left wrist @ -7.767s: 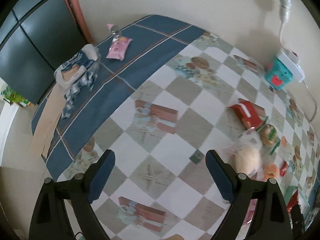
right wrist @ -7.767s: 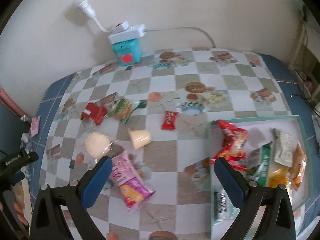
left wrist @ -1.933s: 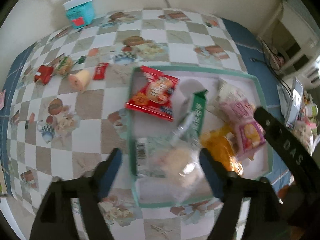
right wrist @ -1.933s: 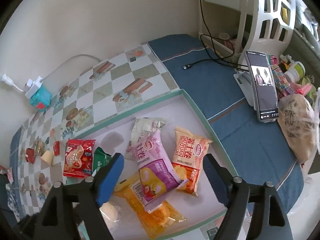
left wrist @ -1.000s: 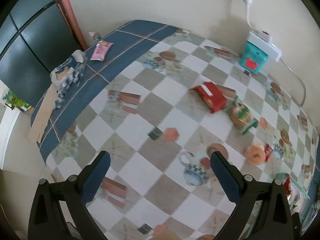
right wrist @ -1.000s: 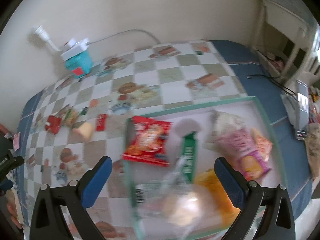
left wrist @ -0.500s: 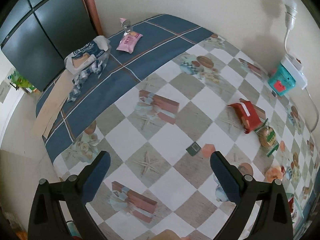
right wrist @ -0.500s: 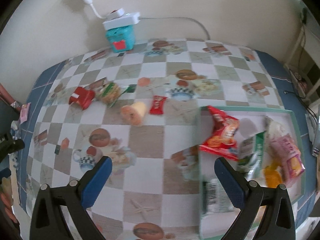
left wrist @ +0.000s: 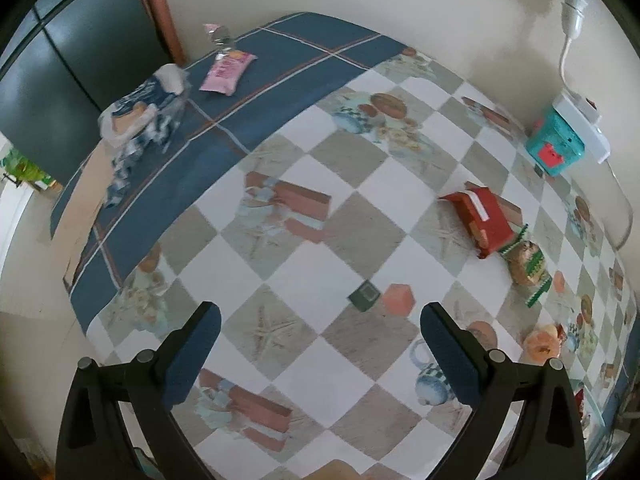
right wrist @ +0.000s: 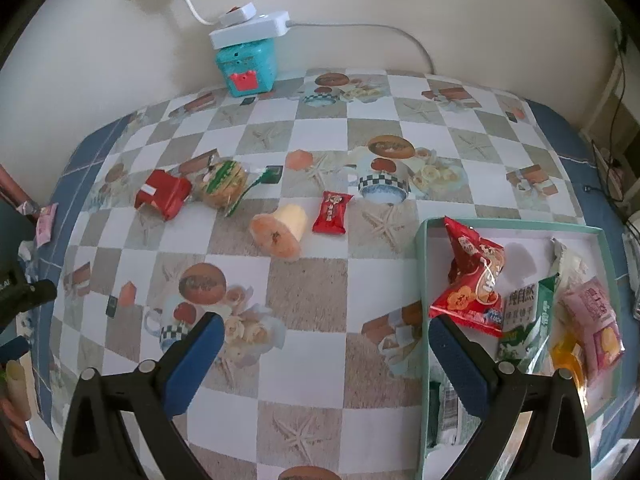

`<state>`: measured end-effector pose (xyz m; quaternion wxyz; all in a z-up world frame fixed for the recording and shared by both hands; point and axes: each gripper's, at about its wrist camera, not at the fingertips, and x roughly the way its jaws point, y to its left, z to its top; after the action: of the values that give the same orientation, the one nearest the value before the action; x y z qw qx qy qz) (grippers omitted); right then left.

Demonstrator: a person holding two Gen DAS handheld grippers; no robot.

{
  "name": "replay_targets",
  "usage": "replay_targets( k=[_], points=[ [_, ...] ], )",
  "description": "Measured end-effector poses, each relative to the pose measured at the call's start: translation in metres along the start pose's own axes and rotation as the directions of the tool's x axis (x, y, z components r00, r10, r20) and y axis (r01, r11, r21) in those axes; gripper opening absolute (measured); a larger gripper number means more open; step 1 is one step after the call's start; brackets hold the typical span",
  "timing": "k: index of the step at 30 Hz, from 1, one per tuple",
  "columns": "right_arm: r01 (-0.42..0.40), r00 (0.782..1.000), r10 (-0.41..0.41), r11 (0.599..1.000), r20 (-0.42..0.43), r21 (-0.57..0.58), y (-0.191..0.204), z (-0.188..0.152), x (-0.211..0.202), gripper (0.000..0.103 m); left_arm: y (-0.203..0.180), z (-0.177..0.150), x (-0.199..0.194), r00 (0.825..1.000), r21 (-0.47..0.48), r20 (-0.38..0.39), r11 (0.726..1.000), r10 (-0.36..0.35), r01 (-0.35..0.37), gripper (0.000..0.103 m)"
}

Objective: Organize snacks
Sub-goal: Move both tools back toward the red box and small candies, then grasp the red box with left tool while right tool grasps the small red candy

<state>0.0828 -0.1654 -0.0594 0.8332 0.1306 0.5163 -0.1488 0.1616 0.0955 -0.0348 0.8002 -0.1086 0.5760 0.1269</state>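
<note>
My right gripper is open and empty above the checkered table. Ahead of it lie an orange jelly cup on its side, a small red candy packet, a cookie pack with green edges and a red packet. The green-rimmed tray at the right holds several snack bags. My left gripper is open and empty over the table's left part; the red packet, cookie pack and jelly cup lie to its right.
A teal box under a white power strip stands against the back wall. A pink packet and a blue-white bag lie on the blue border at the far left. A dark cabinet stands beyond the table.
Both grippers swung left from the tray back over the table. Two more snacks lie in the tray than at the start. Both stay open and empty.
</note>
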Motion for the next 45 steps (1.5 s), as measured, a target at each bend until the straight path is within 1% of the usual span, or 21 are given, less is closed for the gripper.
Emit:
replay_targets(
  k=[5, 9, 16, 20, 23, 27, 30, 34, 38, 39, 41, 45],
  points=[
    [-0.009, 1.0, 0.009, 1.0, 0.005, -0.001, 0.001, 0.005, 0.004, 0.103, -0.009, 0.011, 0.007, 0.999, -0.004, -0.012, 0.999, -0.042, 0.042, 0.1],
    [-0.003, 1.0, 0.003, 1.0, 0.021, -0.004, 0.002, 0.013, 0.007, 0.103, -0.011, 0.018, 0.014, 0.998, -0.007, -0.02, 0.998, -0.058, 0.058, 0.1],
    [-0.025, 0.999, 0.022, 0.999, 0.05, 0.045, -0.005, 0.031, 0.017, 0.103, -0.016, 0.026, 0.018, 0.997, 0.015, -0.008, 0.997, -0.081, 0.081, 0.1],
    [-0.029, 0.998, 0.025, 0.997, 0.066, 0.072, -0.007, 0.037, 0.022, 0.103, -0.018, 0.031, 0.025, 0.995, 0.027, -0.016, 0.995, -0.098, 0.098, 0.1],
    [-0.064, 0.995, 0.057, 0.995, 0.086, 0.082, -0.006, 0.042, 0.025, 0.103, -0.017, 0.036, 0.031, 0.996, 0.02, 0.001, 0.996, -0.087, 0.087, 0.1],
    [-0.06, 0.993, 0.054, 0.997, 0.102, 0.054, 0.001, 0.049, 0.032, 0.103, -0.023, 0.038, 0.042, 0.997, 0.035, 0.002, 0.996, -0.079, 0.079, 0.1],
    [-0.057, 0.995, 0.054, 0.998, 0.085, 0.038, 0.007, 0.052, 0.042, 0.103, -0.032, 0.035, 0.055, 0.998, 0.048, -0.01, 0.996, -0.069, 0.07, 0.1],
    [-0.056, 0.996, 0.054, 0.998, 0.067, 0.018, 0.014, 0.054, 0.058, 0.103, -0.044, 0.031, 0.067, 0.997, 0.072, -0.023, 0.994, -0.075, 0.077, 0.1],
    [-0.085, 0.995, 0.082, 0.996, 0.063, 0.034, 0.012, 0.057, 0.066, 0.103, -0.05, 0.031, 0.071, 0.994, 0.083, -0.035, 0.991, -0.102, 0.105, 0.1],
    [-0.095, 0.994, 0.092, 0.995, 0.065, 0.04, 0.011, 0.059, 0.067, 0.103, -0.052, 0.032, 0.07, 0.993, 0.076, -0.03, 0.99, -0.116, 0.118, 0.1],
    [-0.121, 0.99, 0.117, 0.991, 0.074, 0.054, 0.006, 0.062, 0.067, 0.103, -0.056, 0.035, 0.067, 0.993, 0.077, -0.009, 0.989, -0.122, 0.122, 0.1],
    [-0.163, 0.984, 0.156, 0.984, 0.086, 0.078, 0.001, 0.07, 0.065, 0.103, -0.072, 0.044, 0.06, 0.991, 0.133, 0.008, 0.982, -0.137, 0.135, 0.1]
  ],
)
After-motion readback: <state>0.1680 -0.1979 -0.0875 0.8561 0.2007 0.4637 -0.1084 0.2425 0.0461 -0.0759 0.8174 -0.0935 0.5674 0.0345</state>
